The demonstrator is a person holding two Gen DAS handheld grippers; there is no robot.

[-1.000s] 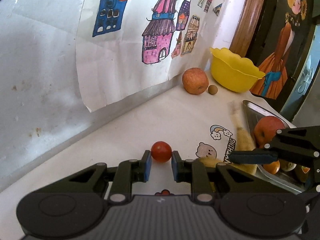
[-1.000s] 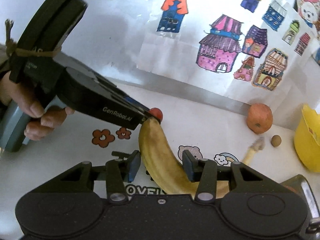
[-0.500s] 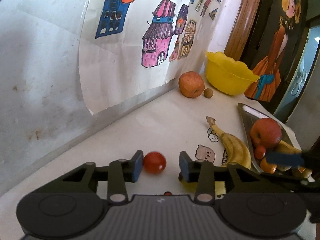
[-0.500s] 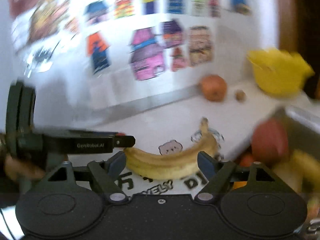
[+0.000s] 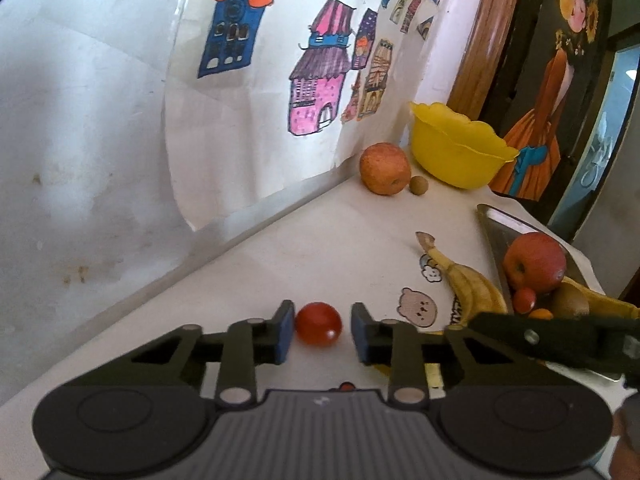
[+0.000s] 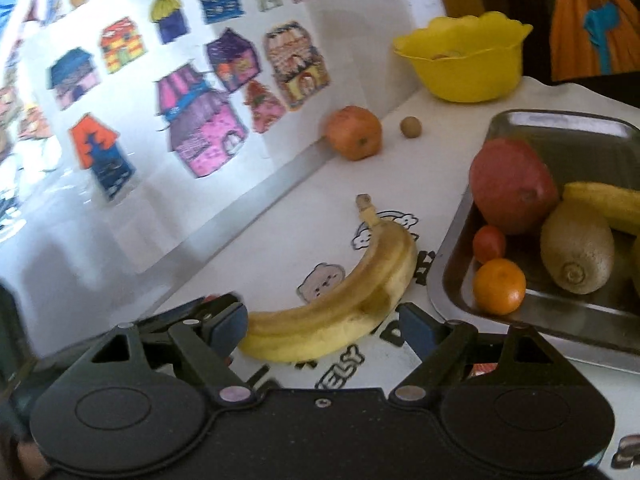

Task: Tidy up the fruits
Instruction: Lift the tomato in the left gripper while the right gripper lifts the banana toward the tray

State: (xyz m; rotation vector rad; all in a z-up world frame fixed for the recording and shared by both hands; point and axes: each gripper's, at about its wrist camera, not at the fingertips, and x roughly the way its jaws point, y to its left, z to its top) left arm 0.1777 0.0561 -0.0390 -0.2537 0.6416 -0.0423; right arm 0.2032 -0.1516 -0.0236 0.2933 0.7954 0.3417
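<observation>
A cherry tomato (image 5: 319, 324) rests on the white table between the blue pads of my left gripper (image 5: 322, 332), which is open with a gap on each side. A banana (image 6: 344, 300) lies flat on the table beside the steel tray (image 6: 560, 128). My right gripper (image 6: 320, 328) is open wide, one finger at each end of the banana, not touching it. In the tray are a red apple (image 6: 512, 184), a kiwi (image 6: 576, 248), a small orange (image 6: 499, 286), another cherry tomato (image 6: 489, 243) and a second banana (image 6: 608, 204).
At the back corner stands a yellow bowl (image 5: 456, 152). An orange-red apple (image 5: 384, 168) and a small brown round fruit (image 5: 419, 185) lie beside it against the wall. Paper house drawings cover the wall. The right gripper's finger (image 5: 540, 336) crosses the left view.
My left gripper has opened from a close fit around the cherry tomato. My right gripper has let go of the banana, opened wide and swung right toward the tray.
</observation>
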